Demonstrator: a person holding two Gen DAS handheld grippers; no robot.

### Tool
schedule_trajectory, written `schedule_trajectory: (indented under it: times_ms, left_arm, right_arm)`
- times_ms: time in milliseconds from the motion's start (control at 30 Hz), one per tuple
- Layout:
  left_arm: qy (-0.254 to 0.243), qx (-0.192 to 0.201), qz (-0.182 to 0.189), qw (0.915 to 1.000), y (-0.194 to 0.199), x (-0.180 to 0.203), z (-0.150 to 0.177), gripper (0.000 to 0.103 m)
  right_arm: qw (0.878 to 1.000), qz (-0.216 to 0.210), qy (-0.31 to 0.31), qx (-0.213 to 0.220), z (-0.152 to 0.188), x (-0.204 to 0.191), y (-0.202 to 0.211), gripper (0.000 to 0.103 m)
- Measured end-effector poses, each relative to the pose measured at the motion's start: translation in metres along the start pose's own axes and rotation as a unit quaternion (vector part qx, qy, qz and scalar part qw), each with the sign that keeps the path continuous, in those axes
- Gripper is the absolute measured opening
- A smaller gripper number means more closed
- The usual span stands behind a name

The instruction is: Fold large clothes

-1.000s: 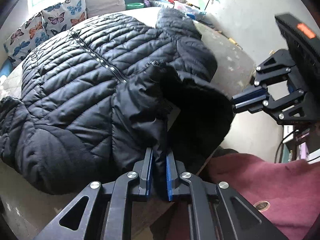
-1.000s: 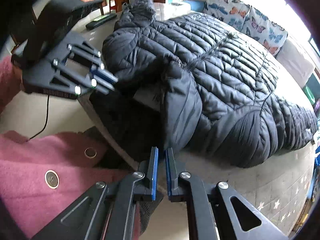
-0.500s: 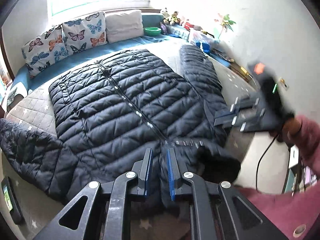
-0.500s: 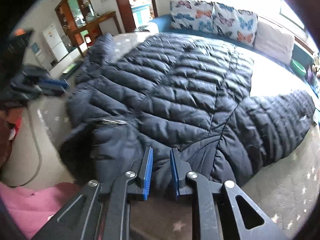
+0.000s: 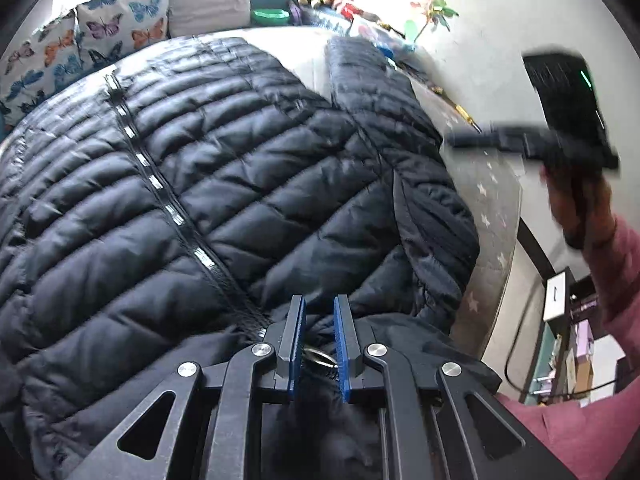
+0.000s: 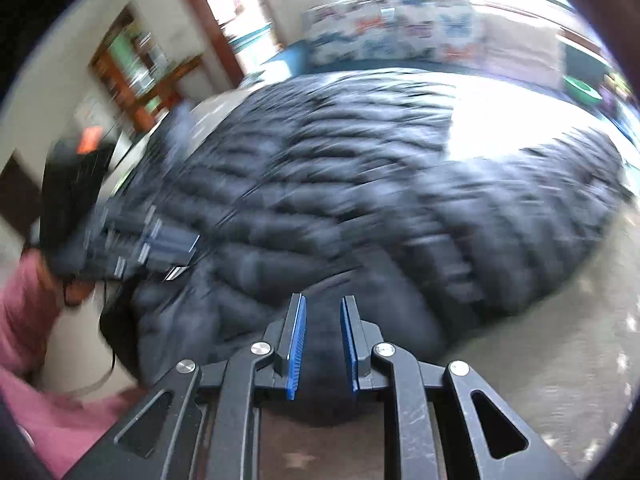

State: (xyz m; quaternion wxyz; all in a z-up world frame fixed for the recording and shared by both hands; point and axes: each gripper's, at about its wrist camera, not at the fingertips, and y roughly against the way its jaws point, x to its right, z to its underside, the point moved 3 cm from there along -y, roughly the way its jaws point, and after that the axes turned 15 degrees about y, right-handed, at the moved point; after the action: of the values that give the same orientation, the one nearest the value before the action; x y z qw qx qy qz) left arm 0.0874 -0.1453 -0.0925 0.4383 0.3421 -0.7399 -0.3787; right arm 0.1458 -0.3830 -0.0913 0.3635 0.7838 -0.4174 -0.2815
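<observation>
Blue-padded fingers of the left tool (image 5: 319, 334) stand a small gap apart at the near edge of the black quilted puffer jacket (image 5: 224, 184). A metal ring at the zip end shows between them, but no fabric is visibly pinched, so this tool appears parted and empty. The right tool (image 6: 322, 340) also has its fingers apart with nothing between them, hovering over the near edge of the same jacket; that view is heavily motion-blurred, so contact cannot be confirmed.

Jacket position: it lies spread flat, front side up, on the grey star-patterned bed cover (image 5: 492, 216). Its long axis follows the central zip line (image 5: 160, 196), which runs from the left tool away toward the far pillows. The garment lies directly ahead of both tools. The left tool sits on the zip axis; the right tool is offset toward the jacket's right sleeve (image 5: 360, 68), which extends along the far right side of the body panel.

Judgement: the next fold likely turns on a side panel or sleeve being carried across the zip axis.

Count: one jacket, two tools, three butterfly-print pillows (image 5: 120, 28), one plain white pillow (image 5: 208, 0), one green bowl (image 5: 271, 17).
</observation>
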Motion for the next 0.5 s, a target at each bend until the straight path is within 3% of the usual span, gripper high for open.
schedule_trajectory:
  times_ms: [133,267,500]
  left_arm:
    - [-0.026,-0.009,-0.016,0.9995,-0.020,0.005,0.012,0.016]
    - [-0.036,-0.012,-0.020,0.9991,-0.024,0.008,0.013,0.016]
    - [-0.026,-0.022,-0.009,0.9994,-0.023,0.006,0.009,0.016]
  right_arm:
    - [0.994,0.047,-0.093,0.029,0.002,0.083,0.015,0.034]
    - [0.978,0.082,-0.181,0.059,0.005,0.162,0.023,0.036]
    - [0.950,0.085,-0.287,0.088,0.003,0.250,0.001,0.036]
